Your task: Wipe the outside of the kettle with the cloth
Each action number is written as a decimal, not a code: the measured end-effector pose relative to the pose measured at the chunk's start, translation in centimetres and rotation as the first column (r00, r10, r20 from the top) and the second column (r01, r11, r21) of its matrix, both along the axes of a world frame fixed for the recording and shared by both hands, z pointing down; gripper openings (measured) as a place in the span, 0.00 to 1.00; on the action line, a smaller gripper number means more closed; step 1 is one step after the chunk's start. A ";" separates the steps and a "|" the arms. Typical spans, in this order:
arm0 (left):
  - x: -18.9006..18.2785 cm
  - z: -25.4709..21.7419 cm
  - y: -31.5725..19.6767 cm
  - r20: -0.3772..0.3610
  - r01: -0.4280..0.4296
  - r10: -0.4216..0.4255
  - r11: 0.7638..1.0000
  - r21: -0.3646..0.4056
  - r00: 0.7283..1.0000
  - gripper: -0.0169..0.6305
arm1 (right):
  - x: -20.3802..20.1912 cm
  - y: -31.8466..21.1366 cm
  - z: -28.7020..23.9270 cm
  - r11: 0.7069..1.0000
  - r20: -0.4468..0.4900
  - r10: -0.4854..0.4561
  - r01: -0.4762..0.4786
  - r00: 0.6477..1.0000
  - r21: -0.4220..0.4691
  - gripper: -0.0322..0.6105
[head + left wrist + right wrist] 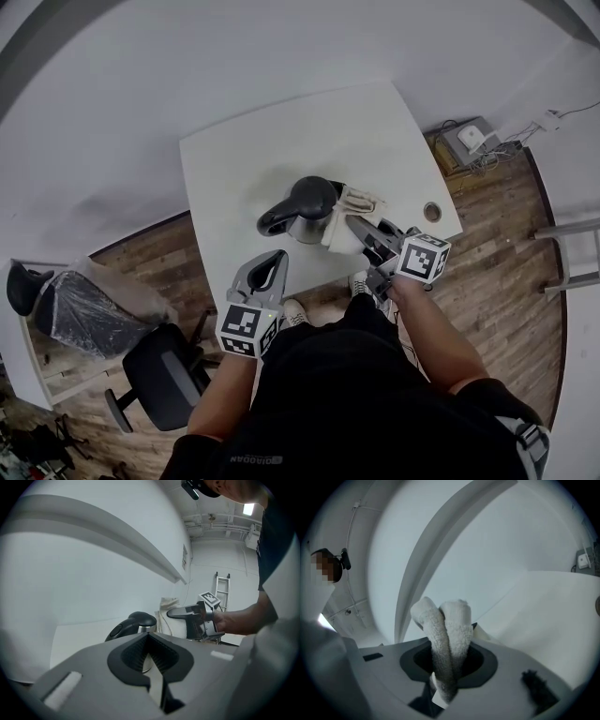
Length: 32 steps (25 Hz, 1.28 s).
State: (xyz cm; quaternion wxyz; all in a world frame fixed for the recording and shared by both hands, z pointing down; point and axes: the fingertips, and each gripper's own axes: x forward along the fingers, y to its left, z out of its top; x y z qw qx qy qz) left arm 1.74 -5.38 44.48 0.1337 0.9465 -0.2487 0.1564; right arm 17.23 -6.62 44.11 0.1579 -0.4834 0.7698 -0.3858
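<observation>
A kettle [302,208] with a steel body and a black lid and handle stands near the front edge of the white table [281,141]. My right gripper [351,223] is shut on a bunched white cloth [356,204] that rests against the kettle's right side. In the right gripper view the cloth [447,634] fills the jaws of the right gripper [449,656] and hides the kettle. My left gripper [273,262] is shut and empty, just in front of the kettle and apart from it. Past the left gripper [149,641] show the kettle [133,623], cloth [168,605] and right gripper [180,613].
A round cable hole [432,212] is in the table's right corner. A black office chair [164,375] and a plastic-wrapped chair [80,305] stand at the lower left. A box with cables [469,142] lies on the wooden floor, and a metal frame [572,253] stands at the right.
</observation>
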 end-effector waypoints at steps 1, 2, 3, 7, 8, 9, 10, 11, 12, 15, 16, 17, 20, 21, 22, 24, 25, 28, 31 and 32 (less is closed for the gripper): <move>0.1 0.1 0.0 0.004 -0.002 0.002 1.000 -0.003 1.000 0.04 | 0.3 0.0 0.6 1.000 0.009 0.006 -0.006 1.000 -0.011 0.20; 0.2 0.2 -0.1 0.007 -0.004 0.004 1.000 -0.007 1.000 0.04 | 0.6 0.0 1.1 1.000 0.017 0.011 -0.011 1.000 -0.023 0.20; 0.3 0.3 -0.1 0.010 -0.006 0.006 1.000 -0.009 1.000 0.04 | 0.9 0.1 1.7 0.999 0.022 0.015 -0.014 1.000 -0.035 0.20; 0.8 0.9 -0.1 0.026 -0.018 0.018 1.000 -0.020 0.999 0.04 | 1.7 0.3 4.0 0.997 0.036 0.028 -0.025 0.999 -0.075 0.20; 0.9 1.1 -0.1 0.028 -0.019 0.019 0.999 -0.027 0.999 0.04 | 1.9 0.3 4.5 0.996 0.040 0.032 -0.028 0.999 -0.085 0.20; 1.1 1.2 -0.1 0.027 -0.018 0.019 0.999 -0.036 0.999 0.04 | 2.2 0.3 5.0 0.995 0.044 0.036 -0.032 0.998 -0.093 0.20; 1.2 1.4 -0.1 0.024 -0.016 0.018 0.999 -0.047 1.000 0.04 | 2.4 0.2 5.5 0.994 0.049 0.040 -0.035 0.998 -0.102 0.20; 1.4 1.6 0.0 0.022 -0.015 0.016 0.998 -0.057 1.000 0.04 | 2.6 0.2 6.0 0.993 0.054 0.043 -0.037 0.998 -0.112 0.20; 1.5 1.8 0.1 0.022 -0.013 0.015 0.998 -0.065 1.000 0.04 | 2.7 0.2 6.6 0.992 0.059 0.046 -0.038 0.997 -0.121 0.20; 2.0 2.5 0.4 0.033 -0.012 0.015 0.997 -0.081 0.999 0.04 | 3.2 0.0 8.3 0.988 0.070 0.045 -0.034 0.997 -0.150 0.20; 2.1 2.7 0.4 0.037 -0.011 0.014 0.996 -0.085 0.999 0.04 | 3.4 -0.1 8.9 0.986 0.072 0.047 -0.035 0.996 -0.165 0.20; 2.2 2.8 0.4 0.041 -0.008 0.012 0.996 -0.089 0.999 0.04 | 3.6 -0.1 9.5 0.983 0.076 0.051 -0.036 0.996 -0.181 0.20; 2.4 3.1 0.3 0.049 0.007 -0.002 0.995 -0.100 0.999 0.04 | 3.9 -0.1 11.1 0.976 0.082 0.050 -0.031 0.995 -0.217 0.20; 2.5 3.3 0.2 0.052 0.012 -0.007 0.995 -0.103 0.999 0.04 | 4.0 -0.1 11.6 0.974 0.083 0.047 -0.028 0.995 -0.225 0.20; 2.6 3.5 0.2 0.054 0.017 -0.012 0.994 -0.106 0.998 0.04 | 4.0 -0.1 12.2 0.972 0.083 0.046 -0.025 0.995 -0.234 0.20; 2.8 4.0 0.1 0.061 0.026 -0.019 0.993 -0.115 0.998 0.04 | 4.1 -0.1 13.3 0.969 0.076 0.040 -0.020 0.996 -0.247 0.20; 2.9 4.2 0.1 0.064 0.029 -0.022 0.993 -0.119 0.998 0.04 | 4.2 -0.1 13.8 0.967 0.074 0.037 -0.017 0.997 -0.253 0.20; 3.0 4.7 0.1 0.076 0.037 -0.028 0.991 -0.131 0.997 0.04 | 4.2 -0.3 15.0 0.963 0.091 0.037 -0.011 0.995 -0.269 0.20; 3.0 5.0 0.1 0.084 0.046 -0.034 0.989 -0.142 0.996 0.04 | 4.1 -0.3 15.5 0.961 0.119 0.041 -0.006 0.992 -0.277 0.20; 3.0 5.1 0.1 0.086 0.049 -0.037 0.988 -0.144 0.996 0.04 | 4.1 -0.3 15.7 0.960 0.123 0.041 -0.005 0.992 -0.281 0.20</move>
